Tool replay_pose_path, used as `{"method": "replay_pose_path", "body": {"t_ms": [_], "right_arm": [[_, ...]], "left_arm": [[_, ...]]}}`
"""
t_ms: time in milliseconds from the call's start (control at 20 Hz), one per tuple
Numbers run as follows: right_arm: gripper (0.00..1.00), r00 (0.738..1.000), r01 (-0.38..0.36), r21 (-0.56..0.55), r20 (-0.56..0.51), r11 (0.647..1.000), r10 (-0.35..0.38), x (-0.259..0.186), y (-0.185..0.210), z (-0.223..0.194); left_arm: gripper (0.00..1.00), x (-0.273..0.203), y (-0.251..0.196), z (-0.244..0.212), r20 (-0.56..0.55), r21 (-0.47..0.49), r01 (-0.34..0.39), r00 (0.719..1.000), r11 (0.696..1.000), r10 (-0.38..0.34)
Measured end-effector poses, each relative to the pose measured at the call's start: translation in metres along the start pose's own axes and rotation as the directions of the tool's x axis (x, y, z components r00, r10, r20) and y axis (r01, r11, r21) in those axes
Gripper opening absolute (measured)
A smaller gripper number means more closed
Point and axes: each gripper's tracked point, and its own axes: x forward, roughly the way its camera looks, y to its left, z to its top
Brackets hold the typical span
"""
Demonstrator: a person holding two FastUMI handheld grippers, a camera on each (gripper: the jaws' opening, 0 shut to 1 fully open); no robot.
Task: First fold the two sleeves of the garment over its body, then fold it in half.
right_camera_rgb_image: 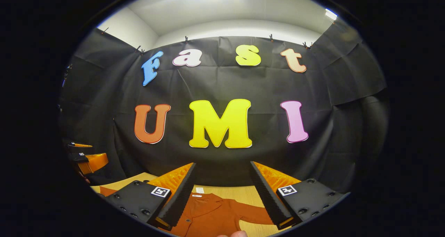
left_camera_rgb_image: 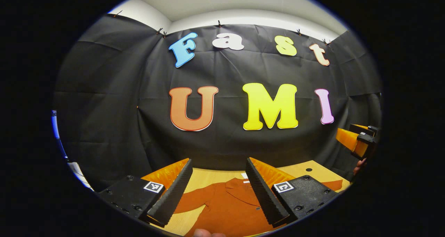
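Left gripper view shows your left claw [left_camera_rgb_image: 219,188] wide open and empty above the garment [left_camera_rgb_image: 229,205], lying flat on the desk [left_camera_rgb_image: 313,169] with sleeves spread. Your right claw [right_camera_rgb_image: 222,195] also gapes, holding nothing. No fold is made yet.

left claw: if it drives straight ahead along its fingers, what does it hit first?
Probably the booth wall. The left claw is open and points level over the table, with the shirt lying flat below its line. Nothing else shows between the fingers, though depth is hard to judge in this fisheye view.
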Motion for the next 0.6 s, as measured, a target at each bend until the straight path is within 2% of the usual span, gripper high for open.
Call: {"method": "replay_pose_path", "body": {"t_ms": [50,150,600], "right_arm": [[0.94,1.0,-0.006,-0.001,0.002,1.0,0.006,0.002,0.001,0.001],[0.96,1.0,-0.014,0.0,0.002,1.0,0.014,0.005,0.0,0.001],[0.96,1.0,-0.022,0.011,-0.013,1.0,0.023,0.01,-0.011,-0.006]], "left_arm": [[0.99,0.0,-0.001,0.0,0.002,-0.004,-0.003,1.0,1.0,0.003],[0.99,-0.001,0.0,0.002,0.004,-0.003,-0.008,1.0,1.0,0.008],[0.99,0.003,-0.01,0.0,0.0,0.017,-0.003,1.0,1.0,0.003]]}}
